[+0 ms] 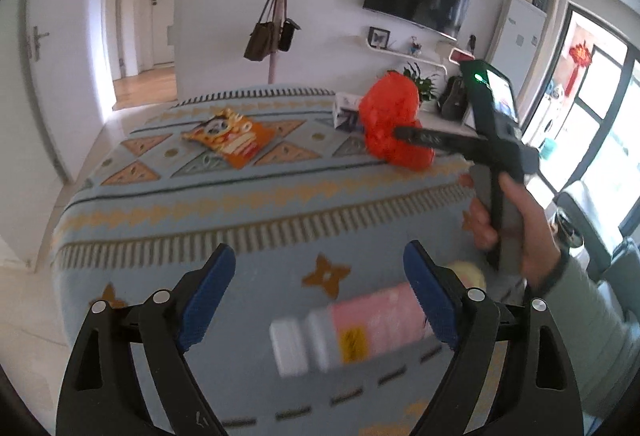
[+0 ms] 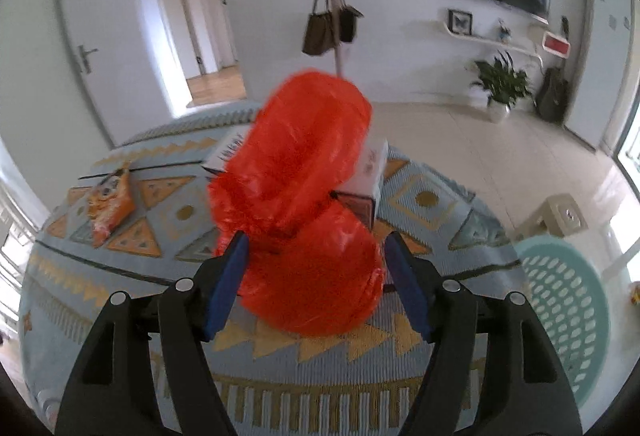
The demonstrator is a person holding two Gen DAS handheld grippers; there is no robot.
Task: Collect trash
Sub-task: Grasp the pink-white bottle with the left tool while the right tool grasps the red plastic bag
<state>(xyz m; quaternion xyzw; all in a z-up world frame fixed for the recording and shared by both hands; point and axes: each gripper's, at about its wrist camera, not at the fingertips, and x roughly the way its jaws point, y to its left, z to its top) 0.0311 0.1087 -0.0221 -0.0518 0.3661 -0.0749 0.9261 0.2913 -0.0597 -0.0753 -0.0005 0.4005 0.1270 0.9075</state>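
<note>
Four pieces of litter lie on the patterned blue and orange tablecloth (image 1: 248, 204). The crumpled red plastic bag (image 2: 304, 204) sits toward the far side of the table, and the right gripper (image 2: 316, 276) has it between its blue-padded fingers (image 2: 226, 282); the jaws stand fairly wide, one on each side of the bag's lower bulge, and whether the pads actually press it I cannot tell. Just behind the bag, touching it, is a white printed cardboard box (image 2: 372, 168). To the left, well apart from the bag, lies an orange crinkled snack packet (image 1: 230, 138). Nearer the table's front edge, a white plastic bottle with a pink label and white cap (image 1: 348, 332) lies on its side, blurred, its base end just beside the right finger of the left gripper (image 1: 320, 300), whose jaws are spread wide and hold nothing. The person's right hand (image 1: 516, 224) grips the right tool's handle. A pale turquoise perforated plastic basket (image 2: 560, 300) stands on the floor beside the table.
</note>
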